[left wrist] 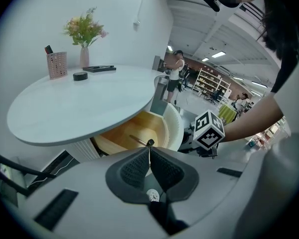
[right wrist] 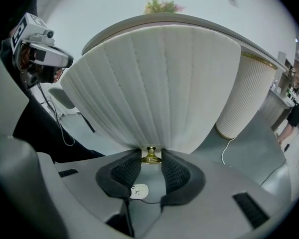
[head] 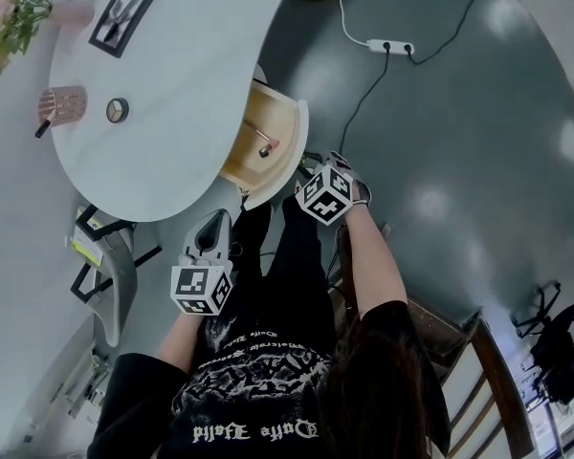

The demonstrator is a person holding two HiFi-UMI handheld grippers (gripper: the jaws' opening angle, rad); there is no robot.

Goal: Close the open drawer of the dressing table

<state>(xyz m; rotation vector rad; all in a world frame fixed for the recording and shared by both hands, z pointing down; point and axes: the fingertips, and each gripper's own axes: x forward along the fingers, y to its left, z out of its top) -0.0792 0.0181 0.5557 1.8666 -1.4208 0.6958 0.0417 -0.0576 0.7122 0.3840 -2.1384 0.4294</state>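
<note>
The white dressing table [head: 172,84] has its wooden drawer [head: 258,137] pulled out towards me. The drawer's ribbed white front [right wrist: 159,83] fills the right gripper view. My right gripper [right wrist: 151,159] reaches the bottom of that front, its pads closed on the small gold knob [right wrist: 151,156]. In the head view this gripper [head: 304,178] sits at the drawer's near edge. My left gripper [left wrist: 149,151] hangs shut and empty, short of the drawer [left wrist: 134,133] and beside my leg [head: 213,226]. A slim stick-like item [head: 265,148] lies inside the drawer.
On the tabletop stand a pink pen holder [head: 62,103], a tape roll [head: 118,110], a black tray [head: 122,17] and flowers [head: 14,17]. A power strip [head: 390,46] with cables lies on the grey floor. A chair [head: 105,266] is at my left, a ribbed table leg [right wrist: 241,93] to the right.
</note>
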